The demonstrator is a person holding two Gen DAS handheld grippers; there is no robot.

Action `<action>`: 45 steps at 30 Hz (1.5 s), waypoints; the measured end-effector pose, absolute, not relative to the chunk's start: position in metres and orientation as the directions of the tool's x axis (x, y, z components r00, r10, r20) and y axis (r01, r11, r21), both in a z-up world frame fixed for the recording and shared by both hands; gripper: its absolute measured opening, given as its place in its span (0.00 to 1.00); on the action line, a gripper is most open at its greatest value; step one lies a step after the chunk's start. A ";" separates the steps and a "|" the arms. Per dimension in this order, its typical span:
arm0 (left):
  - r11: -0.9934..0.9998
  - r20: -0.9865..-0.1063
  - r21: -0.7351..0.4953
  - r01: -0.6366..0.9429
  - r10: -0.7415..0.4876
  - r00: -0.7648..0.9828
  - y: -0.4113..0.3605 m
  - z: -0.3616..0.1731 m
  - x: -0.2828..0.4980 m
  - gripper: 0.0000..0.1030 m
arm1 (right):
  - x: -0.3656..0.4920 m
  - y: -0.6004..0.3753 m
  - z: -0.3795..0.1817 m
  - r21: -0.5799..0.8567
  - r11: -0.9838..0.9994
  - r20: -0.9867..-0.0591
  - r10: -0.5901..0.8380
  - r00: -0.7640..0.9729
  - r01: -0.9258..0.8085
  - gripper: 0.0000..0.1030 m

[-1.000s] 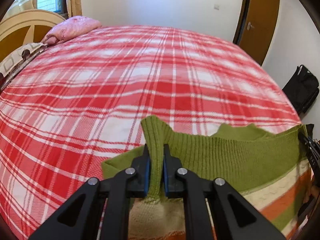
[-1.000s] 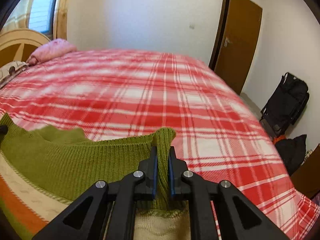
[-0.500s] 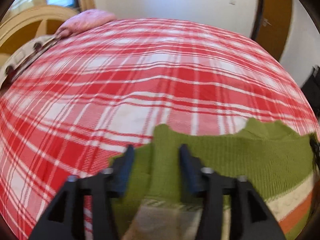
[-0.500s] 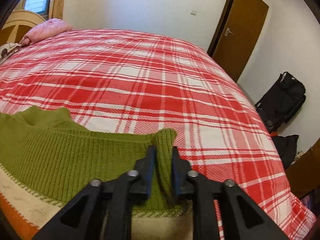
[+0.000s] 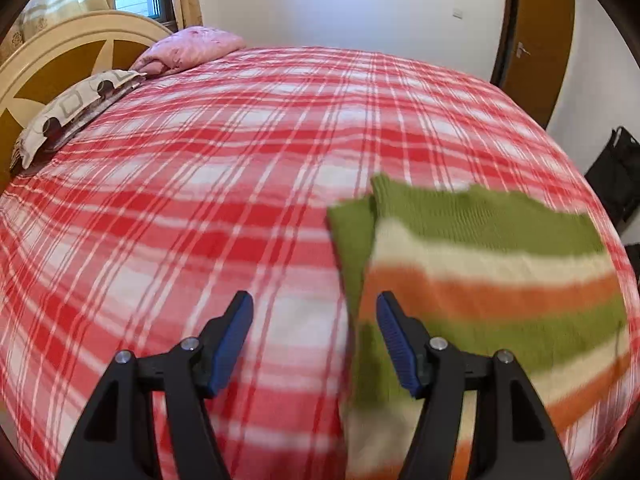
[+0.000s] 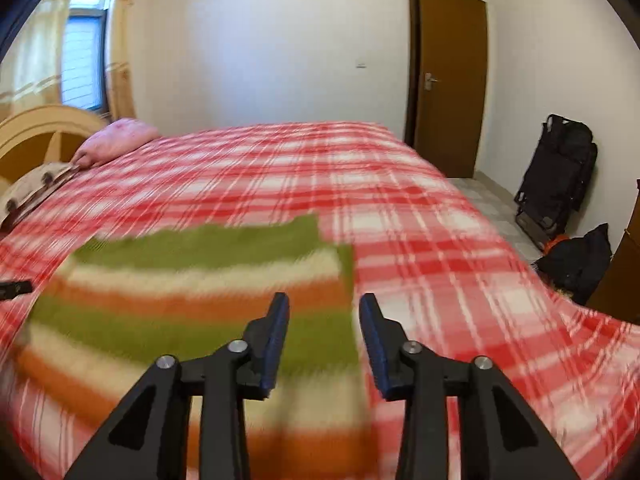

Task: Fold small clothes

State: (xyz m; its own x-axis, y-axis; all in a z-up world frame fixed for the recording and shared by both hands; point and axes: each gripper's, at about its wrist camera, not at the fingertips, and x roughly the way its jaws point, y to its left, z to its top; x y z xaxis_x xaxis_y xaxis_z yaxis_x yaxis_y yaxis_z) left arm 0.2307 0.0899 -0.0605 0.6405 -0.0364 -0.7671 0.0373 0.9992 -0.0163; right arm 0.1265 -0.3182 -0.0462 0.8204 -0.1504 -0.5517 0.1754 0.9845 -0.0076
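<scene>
A small knitted sweater [image 5: 488, 264] with green, cream and orange stripes lies flat on the red plaid bedspread [image 5: 200, 200]. Its green sleeve lies folded in along the left edge. My left gripper [image 5: 314, 320] is open and empty, raised above the sweater's left edge. In the right wrist view the sweater [image 6: 192, 292] lies to the left, blurred. My right gripper [image 6: 324, 320] is open and empty above the sweater's right edge. The tip of the left gripper shows at the far left of that view.
A pink pillow [image 5: 188, 48] and a patterned pillow [image 5: 68, 116] lie at the headboard [image 5: 60, 64] on the left. A brown door [image 6: 448, 92] and black bags [image 6: 560, 176] stand on the floor beyond the bed's right side.
Both grippers let go of the sweater's green top corners, opened, and pulled back and up. The sweater now lies flat on the bed.
</scene>
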 end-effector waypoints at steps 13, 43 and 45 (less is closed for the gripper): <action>0.991 -0.779 0.115 0.062 0.051 0.625 0.065 -0.097 0.175 0.70 | 0.104 -0.286 -0.111 -0.003 0.997 -0.712 -0.054 0.701 0.074 0.36; 0.993 -0.768 -0.116 -0.010 -0.084 0.635 0.097 -0.074 0.142 0.93 | 0.055 -0.229 -0.055 0.091 0.995 -0.622 0.092 0.777 -0.044 0.36; 0.995 -0.785 -0.093 -0.021 -0.061 0.616 0.090 -0.078 0.142 0.93 | 0.052 -0.221 -0.058 0.086 0.994 -0.624 0.102 0.775 -0.062 0.36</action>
